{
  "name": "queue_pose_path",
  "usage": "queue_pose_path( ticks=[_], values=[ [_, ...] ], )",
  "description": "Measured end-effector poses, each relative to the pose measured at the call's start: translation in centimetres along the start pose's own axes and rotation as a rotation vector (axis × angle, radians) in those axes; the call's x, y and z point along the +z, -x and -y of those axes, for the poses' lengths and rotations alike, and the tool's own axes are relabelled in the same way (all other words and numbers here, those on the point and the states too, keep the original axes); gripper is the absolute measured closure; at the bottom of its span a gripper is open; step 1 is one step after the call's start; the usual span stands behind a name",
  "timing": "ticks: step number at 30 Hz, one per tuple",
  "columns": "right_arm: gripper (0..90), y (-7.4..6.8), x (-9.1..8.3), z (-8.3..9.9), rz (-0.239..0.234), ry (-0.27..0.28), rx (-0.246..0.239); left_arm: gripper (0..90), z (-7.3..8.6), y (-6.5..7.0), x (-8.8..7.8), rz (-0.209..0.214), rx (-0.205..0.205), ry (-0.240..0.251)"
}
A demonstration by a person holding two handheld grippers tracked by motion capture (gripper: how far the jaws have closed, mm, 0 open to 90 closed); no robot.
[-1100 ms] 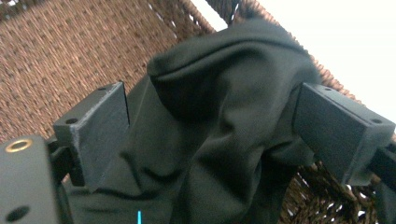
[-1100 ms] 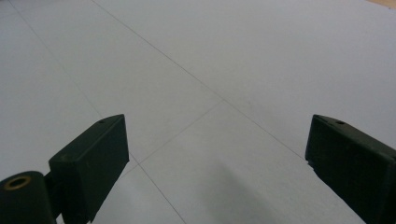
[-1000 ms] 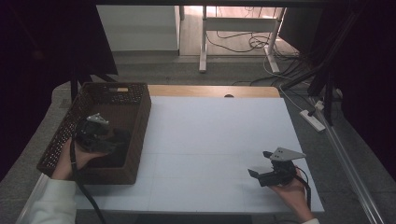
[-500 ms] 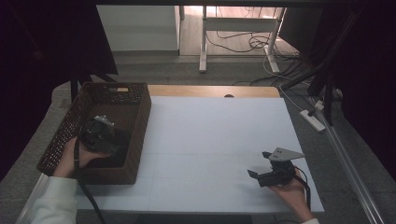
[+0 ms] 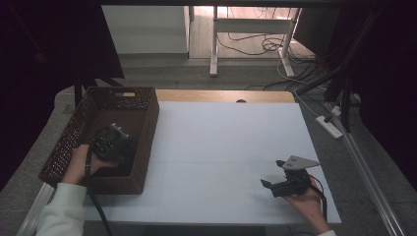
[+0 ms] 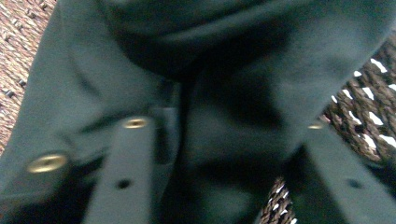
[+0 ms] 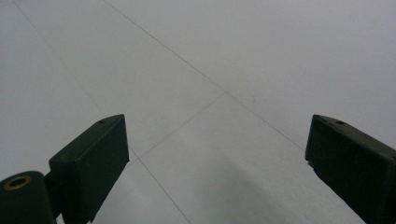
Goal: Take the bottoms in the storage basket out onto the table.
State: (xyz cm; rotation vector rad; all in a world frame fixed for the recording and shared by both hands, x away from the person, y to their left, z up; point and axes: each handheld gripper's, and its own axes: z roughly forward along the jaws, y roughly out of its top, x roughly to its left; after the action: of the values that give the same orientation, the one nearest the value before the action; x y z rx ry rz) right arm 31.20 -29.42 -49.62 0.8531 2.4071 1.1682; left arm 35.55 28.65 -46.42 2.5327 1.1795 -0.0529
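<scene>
In the left gripper view a dark green cloth [image 6: 233, 70] lies bunched in a brown woven basket [image 6: 369, 93]. My left gripper [image 6: 224, 130] has just been closing, and its jaws now pinch a fold of that cloth. From the high view, the left gripper [image 5: 115, 142] points down inside the basket [image 5: 147, 123] at the table's left. My right gripper [image 5: 272, 173] rests near the front right of the white table [image 5: 221, 142]. In its own view the right gripper [image 7: 217, 140] stands open with only bare tabletop between the jaws.
The basket's walls surround the left gripper on all sides. A strip of wooden table edge [image 5: 221, 95] runs along the far side. Cables and a power strip [image 5: 328, 126] lie on the floor beyond the right edge.
My left gripper has sunk a little deeper into the basket and shifted slightly. The right gripper has stayed where it was.
</scene>
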Motion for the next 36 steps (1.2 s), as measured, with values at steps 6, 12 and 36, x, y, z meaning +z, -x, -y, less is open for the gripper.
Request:
queue_pose_path(
  ticks=[6, 12, 36],
  values=[
    [6.0, 0.0, 0.0, 0.0, 0.001, 0.001, 0.001, 75.5, 0.4, -0.3, -0.6, -0.015, -0.012, 0.047],
    [6.1, 0.0, 0.0, 0.0, 0.003, 0.002, 0.000, 77.5, 1.2, -0.7, -2.1, -0.059, -0.047, 0.133],
    [6.1, 0.0, -0.2, -0.1, 0.011, 0.010, -0.004, 78.5, 2.7, -0.6, -5.1, -0.077, -0.122, 0.334]
  ],
)
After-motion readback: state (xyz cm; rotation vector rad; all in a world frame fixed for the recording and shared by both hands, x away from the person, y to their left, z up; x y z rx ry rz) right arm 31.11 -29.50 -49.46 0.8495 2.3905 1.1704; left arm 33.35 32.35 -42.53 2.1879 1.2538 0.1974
